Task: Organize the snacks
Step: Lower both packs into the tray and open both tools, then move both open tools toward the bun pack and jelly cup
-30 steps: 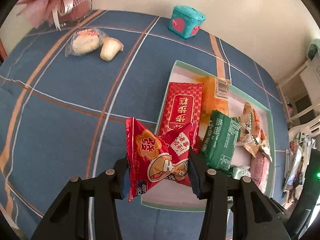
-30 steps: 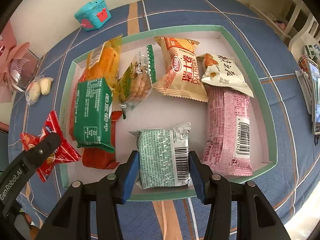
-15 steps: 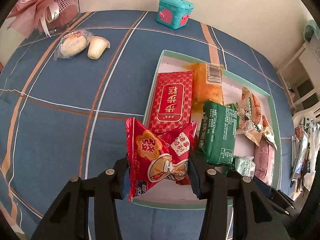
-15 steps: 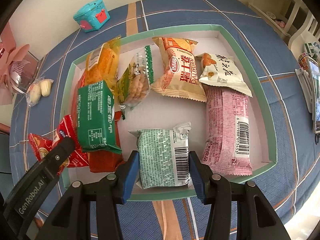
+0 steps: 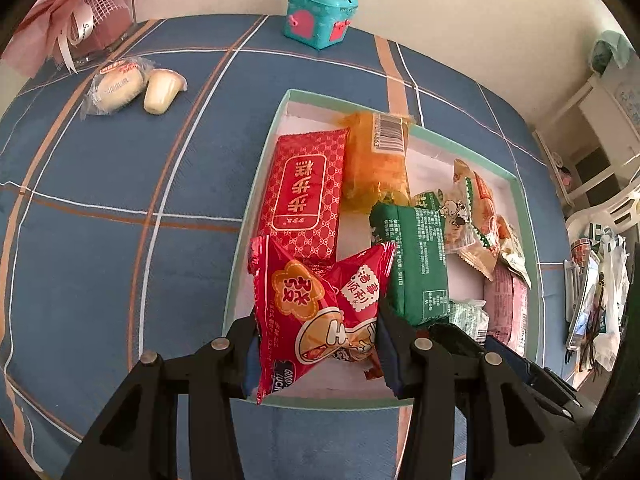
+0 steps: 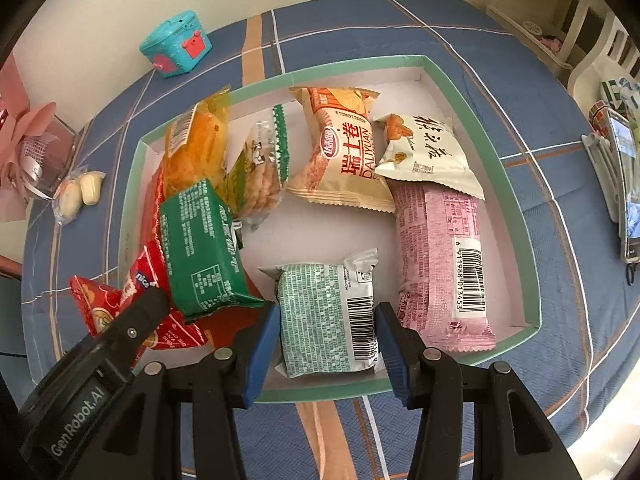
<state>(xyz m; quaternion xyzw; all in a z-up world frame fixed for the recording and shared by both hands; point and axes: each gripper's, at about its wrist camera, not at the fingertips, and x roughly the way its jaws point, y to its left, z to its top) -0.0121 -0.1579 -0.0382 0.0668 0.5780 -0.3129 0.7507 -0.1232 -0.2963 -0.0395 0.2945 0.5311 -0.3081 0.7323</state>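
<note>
My left gripper is shut on a red snack packet and holds it over the near left corner of the green-rimmed box. The packet also shows in the right wrist view. My right gripper is shut on a pale green packet with a barcode at the near edge of the box. The box holds several packets: a red one, an orange one, a dark green one, a pink one.
A wrapped bun and a pale jelly cup lie on the blue plaid cloth at the far left. A teal toy box stands by the wall. A pink gift is in the far left corner. A phone on a stand is at the right.
My left gripper has carried the red packet rightward, from beside the box to over its near left corner. My right gripper has stayed still on the pale green packet.
</note>
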